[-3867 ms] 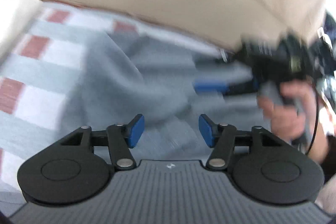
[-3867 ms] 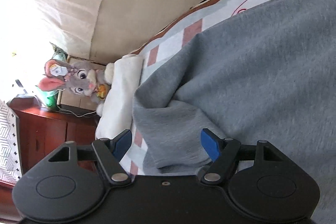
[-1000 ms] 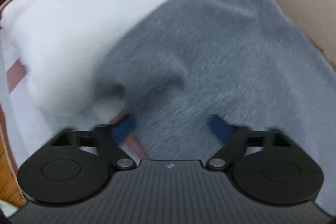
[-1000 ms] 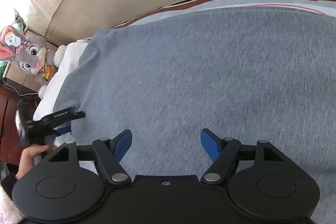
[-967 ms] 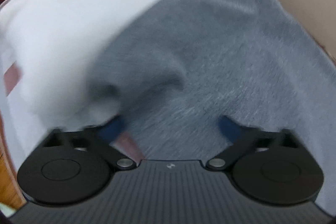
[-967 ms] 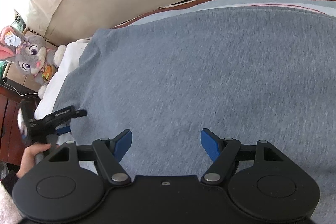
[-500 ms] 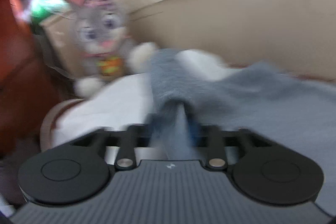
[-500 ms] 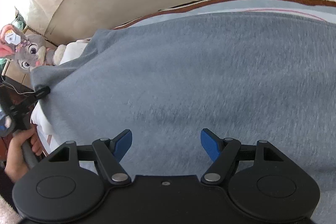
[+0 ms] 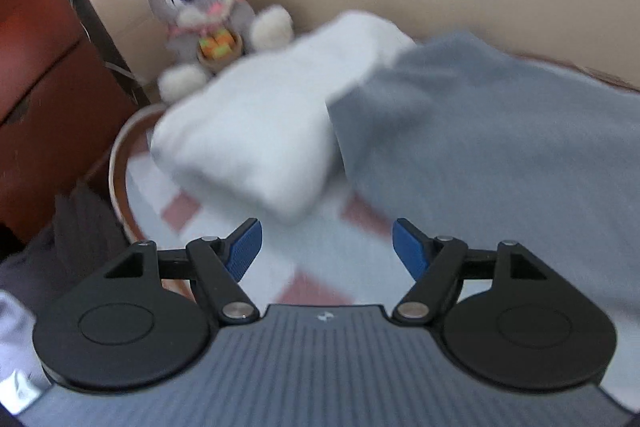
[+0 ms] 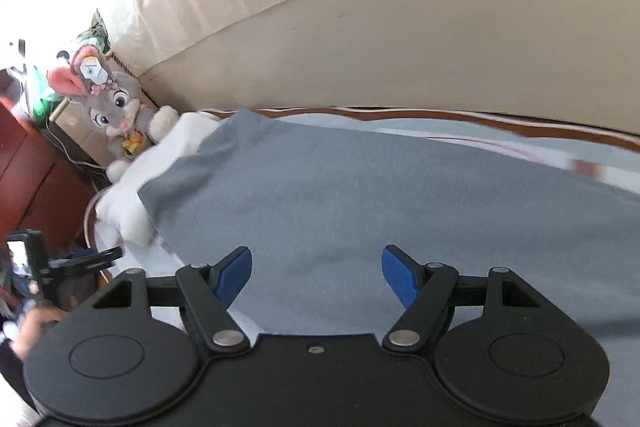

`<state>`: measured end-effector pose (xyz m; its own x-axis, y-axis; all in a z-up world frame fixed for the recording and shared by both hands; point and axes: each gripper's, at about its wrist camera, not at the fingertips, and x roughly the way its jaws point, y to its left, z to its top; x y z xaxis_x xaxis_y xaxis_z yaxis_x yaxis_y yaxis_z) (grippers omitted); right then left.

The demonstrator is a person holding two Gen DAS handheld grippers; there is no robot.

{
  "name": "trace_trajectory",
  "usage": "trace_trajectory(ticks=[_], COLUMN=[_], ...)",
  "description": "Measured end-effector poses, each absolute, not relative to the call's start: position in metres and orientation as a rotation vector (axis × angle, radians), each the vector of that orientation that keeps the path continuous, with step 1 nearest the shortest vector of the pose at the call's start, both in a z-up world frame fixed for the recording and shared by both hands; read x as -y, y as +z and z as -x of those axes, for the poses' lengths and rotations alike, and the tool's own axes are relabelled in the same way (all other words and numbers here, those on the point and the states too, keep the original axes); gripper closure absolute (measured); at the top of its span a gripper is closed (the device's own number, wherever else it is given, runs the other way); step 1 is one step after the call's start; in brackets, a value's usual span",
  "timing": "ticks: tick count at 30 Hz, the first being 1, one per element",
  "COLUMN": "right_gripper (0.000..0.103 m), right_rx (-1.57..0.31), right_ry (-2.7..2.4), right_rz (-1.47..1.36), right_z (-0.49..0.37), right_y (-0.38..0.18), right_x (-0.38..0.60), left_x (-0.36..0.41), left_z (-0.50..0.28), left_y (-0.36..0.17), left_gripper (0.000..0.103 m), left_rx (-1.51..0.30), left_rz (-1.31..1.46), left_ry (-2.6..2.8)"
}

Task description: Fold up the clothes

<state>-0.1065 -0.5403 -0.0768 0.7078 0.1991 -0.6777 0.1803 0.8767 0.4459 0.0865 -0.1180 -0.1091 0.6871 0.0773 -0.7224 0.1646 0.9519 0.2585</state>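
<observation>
The grey garment (image 10: 360, 195) looks soft, limp, light; I'd pinch its corner (image 9: 340, 107) by the pillow (image 9: 248, 135); both my left gripper (image 9: 326, 247) and right gripper (image 10: 316, 273) gape empty.

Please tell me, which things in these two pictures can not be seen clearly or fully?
- Grey garment: right wrist view, its right side is cut off by the picture edge and its near part is hidden behind the right gripper; what kind of garment it is cannot be told.
- White folded cloth: left wrist view, motion blur hides its folds.
- Left gripper: right wrist view, small and blurred at the left edge.
</observation>
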Motion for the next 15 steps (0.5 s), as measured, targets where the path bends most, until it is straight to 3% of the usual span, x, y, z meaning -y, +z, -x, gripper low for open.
trace_trajectory(ticks=[8, 15], right_gripper=[0.026, 0.026], right_rx=[-0.877, -0.829], right_ry=[-0.308, -0.617], right_rz=[-0.558, -0.682], right_z=[0.275, 0.402], right_y=[-0.085, -0.1], right_x=[0.609, 0.645], left_x=[0.067, 0.022], left_z=[0.026, 0.057], left_y=[-0.111, -0.134], left_gripper=[0.026, 0.026], left_rx=[-0.835, -0.938], left_rz=[-0.393, -0.348], left_ry=[-0.065, -0.032])
